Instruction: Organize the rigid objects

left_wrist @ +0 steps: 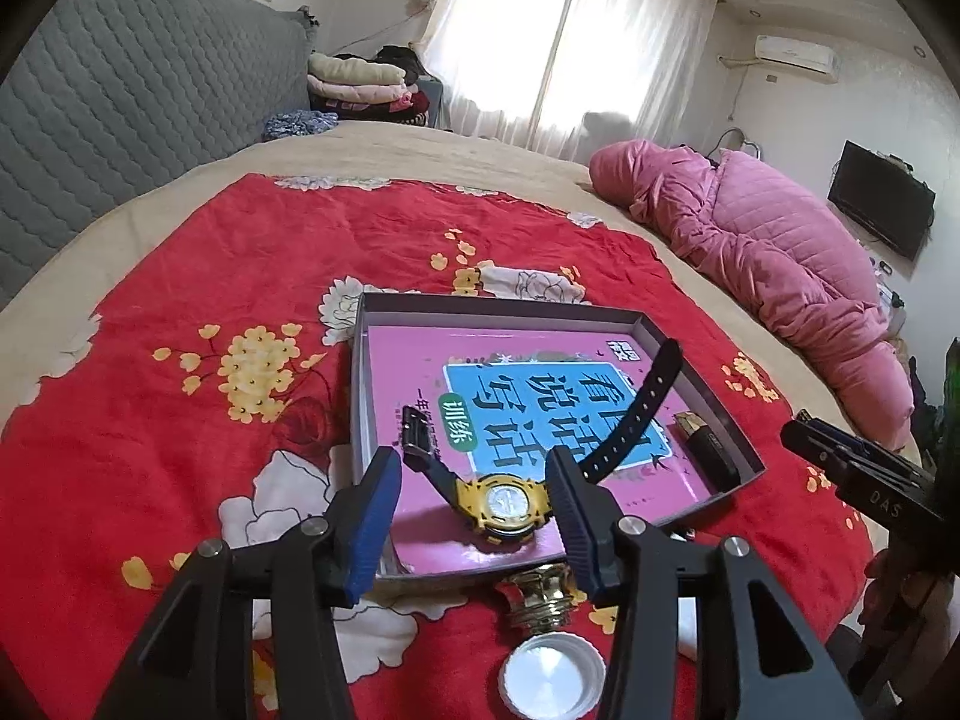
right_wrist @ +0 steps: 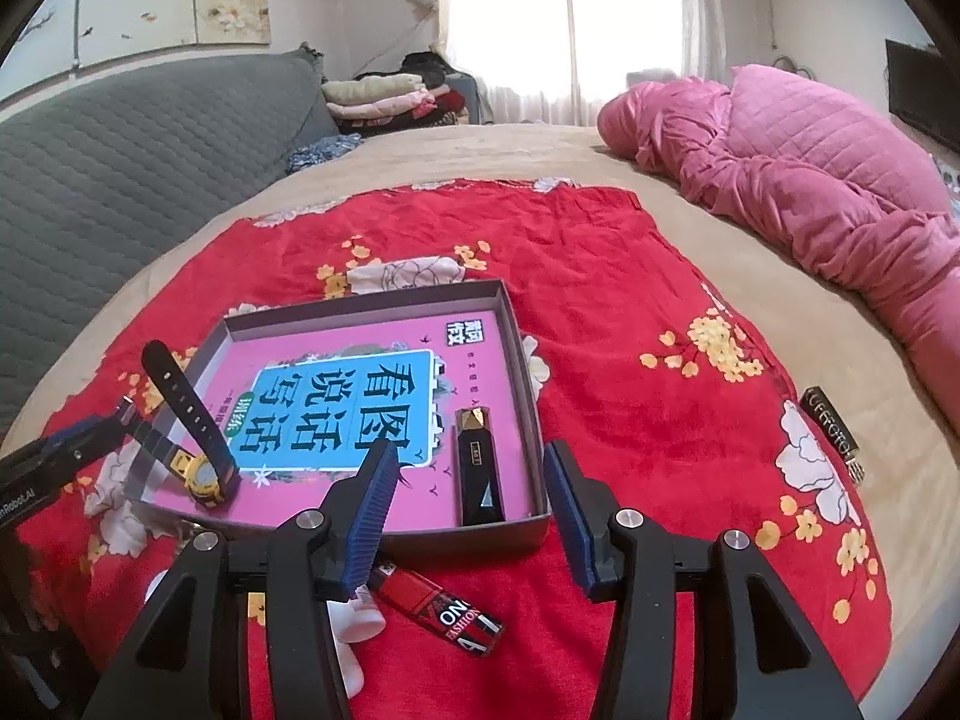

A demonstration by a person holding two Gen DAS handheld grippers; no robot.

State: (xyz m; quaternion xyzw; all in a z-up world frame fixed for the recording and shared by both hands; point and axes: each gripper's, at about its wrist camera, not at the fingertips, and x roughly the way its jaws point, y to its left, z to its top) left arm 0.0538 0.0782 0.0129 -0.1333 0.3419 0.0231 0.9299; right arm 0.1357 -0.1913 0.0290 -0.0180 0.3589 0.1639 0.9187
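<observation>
A shallow grey box (right_wrist: 516,324) sits on a red floral cloth (right_wrist: 630,312) spread over the bed. Its floor is covered by a pink book (right_wrist: 336,384) with a blue title panel. A yellow watch (left_wrist: 503,504) lies on the book at the box's near left corner, its face up, one black strap rising up over the book and the other reaching out to the left. A black lighter (right_wrist: 478,474) with a gold top lies along the box's right wall, near the front. The left gripper (left_wrist: 474,516) hovers over the watch with its jaws spread to either side of it, pads clear of the case. The right gripper (right_wrist: 471,516) stands open above the box's near right corner, holding nothing. Outside the box, near its front wall, lie a red lighter (right_wrist: 438,606), a gold cap (left_wrist: 537,597) and a white lid (left_wrist: 552,675); a dark labelled bar (right_wrist: 831,429) lies well off to the right.
</observation>
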